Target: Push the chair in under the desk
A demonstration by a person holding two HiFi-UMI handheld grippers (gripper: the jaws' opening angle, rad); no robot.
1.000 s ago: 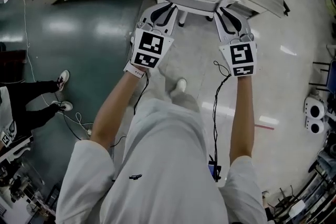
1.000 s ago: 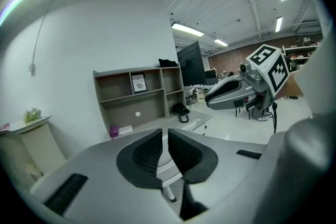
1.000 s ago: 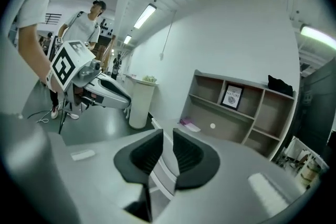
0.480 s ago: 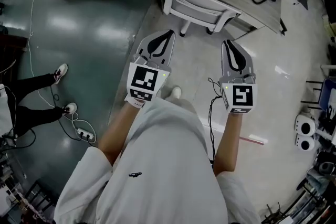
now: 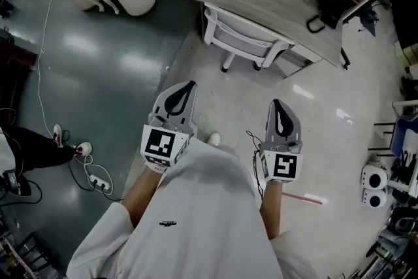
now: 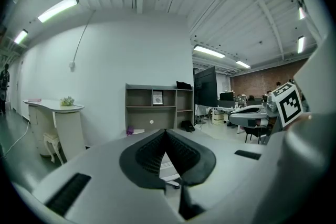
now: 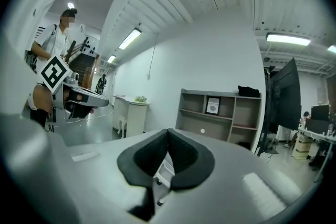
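Framed print point(image 7: 212, 106) standing on shelf unit point(image 7: 191, 120), showing one short printed word, looking like NATURE, too small for certainty. Square black-and-white marker point(image 5: 161, 144) sitting on cube of left gripper point(image 5: 189, 84), second marker point(image 5: 282, 166) on cube of right gripper point(image 5: 277, 103): showing patterns only, no letters. Small dark emblem point(image 5: 168, 223) on shirt point(image 5: 196, 206) being unreadable.

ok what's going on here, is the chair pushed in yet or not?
A person with a handheld gripper in each hand stands back from the desk. The white chair looks pushed in: its backrest sits at the desk's edge and the seat is under the top. The left gripper and right gripper are both shut with nothing between the jaws. They are held over the floor, clear of the chair. The push looks finished.
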